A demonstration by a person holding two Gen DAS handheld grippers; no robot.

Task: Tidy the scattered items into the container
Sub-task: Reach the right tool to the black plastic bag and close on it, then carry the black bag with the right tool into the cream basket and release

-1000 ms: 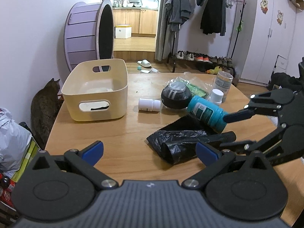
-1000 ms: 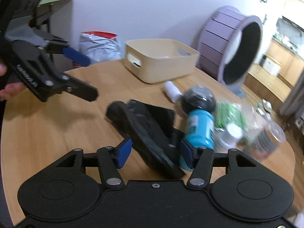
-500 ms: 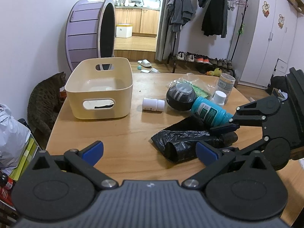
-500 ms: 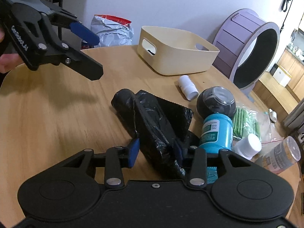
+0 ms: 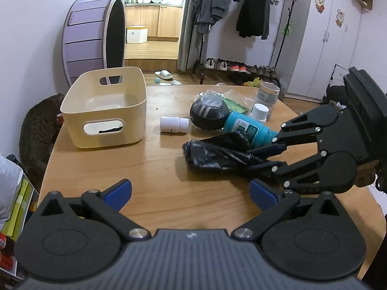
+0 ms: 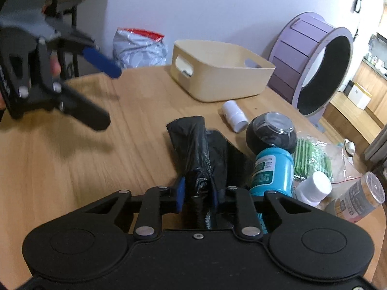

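Observation:
A cream plastic bin (image 5: 106, 107) (image 6: 220, 68) stands on the round wooden table. A roll of black bin bags (image 5: 215, 153) (image 6: 193, 149) lies mid-table. My right gripper (image 6: 197, 192) (image 5: 262, 155) is shut on one end of the roll. My left gripper (image 5: 191, 192) (image 6: 104, 91) is open and empty, above the table's near side. Beside the roll lie a teal bottle (image 5: 249, 130) (image 6: 272, 171), a black round jar (image 5: 209, 114) (image 6: 271, 134) and a small white bottle (image 5: 174, 125) (image 6: 234, 116).
Behind the jar are a green packet in a clear bag (image 6: 312, 158), a white-capped bottle (image 5: 259, 112) (image 6: 313, 188) and a tall clear canister (image 5: 267, 96) (image 6: 358, 199). A purple wheel (image 5: 94, 36) and a cat (image 5: 38, 130) are left of the table.
My right gripper has closed from open onto the black bag roll. The left gripper has drawn back and up a little, still open.

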